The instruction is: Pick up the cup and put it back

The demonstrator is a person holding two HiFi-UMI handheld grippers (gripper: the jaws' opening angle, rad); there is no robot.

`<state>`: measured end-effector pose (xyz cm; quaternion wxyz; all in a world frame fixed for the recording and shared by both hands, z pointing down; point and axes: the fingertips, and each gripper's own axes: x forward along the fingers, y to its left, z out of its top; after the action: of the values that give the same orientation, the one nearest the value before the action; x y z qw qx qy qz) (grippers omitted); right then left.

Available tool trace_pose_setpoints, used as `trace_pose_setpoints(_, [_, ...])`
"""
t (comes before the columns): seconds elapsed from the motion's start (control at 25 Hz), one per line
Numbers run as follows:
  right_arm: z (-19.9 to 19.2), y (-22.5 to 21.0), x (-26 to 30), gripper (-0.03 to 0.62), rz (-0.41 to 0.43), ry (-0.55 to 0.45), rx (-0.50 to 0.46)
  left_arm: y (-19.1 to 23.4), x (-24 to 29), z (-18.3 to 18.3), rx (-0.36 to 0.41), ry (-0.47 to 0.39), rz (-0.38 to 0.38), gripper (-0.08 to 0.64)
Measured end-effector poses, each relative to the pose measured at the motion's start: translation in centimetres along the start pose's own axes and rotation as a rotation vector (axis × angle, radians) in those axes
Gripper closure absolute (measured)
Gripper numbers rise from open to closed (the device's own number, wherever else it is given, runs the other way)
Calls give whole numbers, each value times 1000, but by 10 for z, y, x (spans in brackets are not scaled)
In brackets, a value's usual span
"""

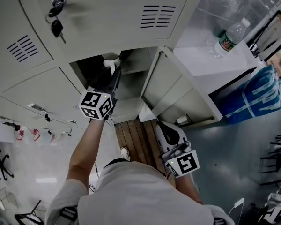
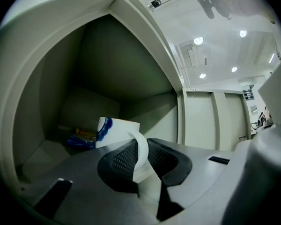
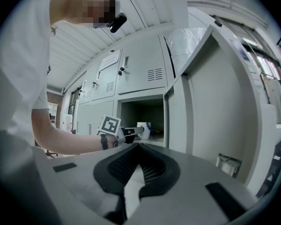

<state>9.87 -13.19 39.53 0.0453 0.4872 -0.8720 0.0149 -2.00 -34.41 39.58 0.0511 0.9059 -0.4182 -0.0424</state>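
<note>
Because the cup stands deep in the open locker, at lower centre of the left gripper view, the left hand-held gripper reaches in and seems clamped on its handle; the right hand-held gripper, closed and empty, waits outside.

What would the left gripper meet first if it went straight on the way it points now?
The cup. The left gripper has the handle pinched between its jaws, so the white cup body sits directly ahead. Beyond it is only the locker's back wall; how far back is hard to judge.
</note>
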Motion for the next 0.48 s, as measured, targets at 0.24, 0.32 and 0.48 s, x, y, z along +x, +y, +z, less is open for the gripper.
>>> trace_pose_setpoints(0.24, [-4,-2,-1,575,-6,6,9,-3,5,-1,-28,6,-47,485])
trace_pose_setpoints(0.32, [-4,-2,-1,575,-8,6,12,-4,5,-1,-24,4,-60,488])
trace_pose_setpoints(0.48, [-6,-4,-1,575,-12,9,14,-6,6,0,8,-16,-85,494])
